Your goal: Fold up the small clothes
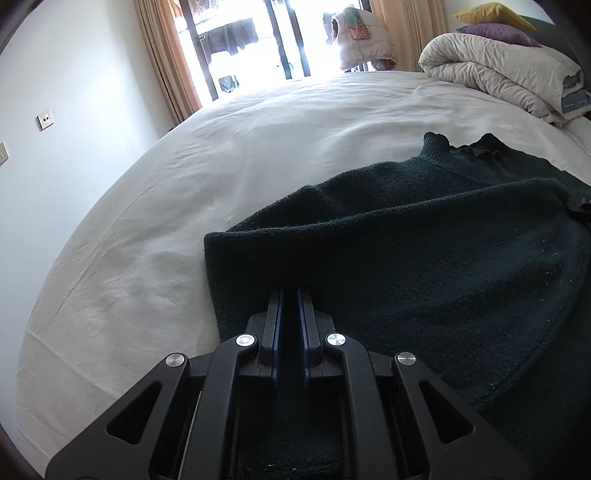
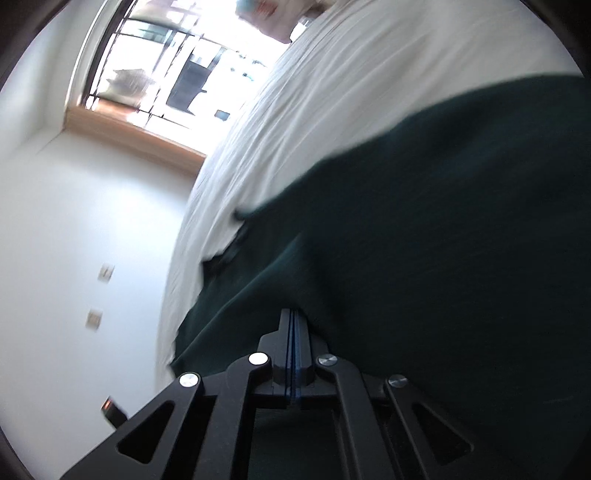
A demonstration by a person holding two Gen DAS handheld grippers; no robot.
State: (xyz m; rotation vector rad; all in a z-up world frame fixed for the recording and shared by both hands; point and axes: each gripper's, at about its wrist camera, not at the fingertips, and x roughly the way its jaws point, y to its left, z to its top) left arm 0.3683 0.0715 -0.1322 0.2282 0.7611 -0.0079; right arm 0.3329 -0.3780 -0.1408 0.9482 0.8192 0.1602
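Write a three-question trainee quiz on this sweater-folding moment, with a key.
1. True or false: the dark green sweater lies on a white bed sheet.
2. What stands on the bed's far right corner in the left wrist view? A) a laundry basket B) a rolled duvet with pillows C) a suitcase
3. Fill in: the left gripper is ____ on the sweater's edge.

Key: 1 true. 2 B. 3 shut; the right gripper has its jaws together too, but blur hides whether cloth is pinched.
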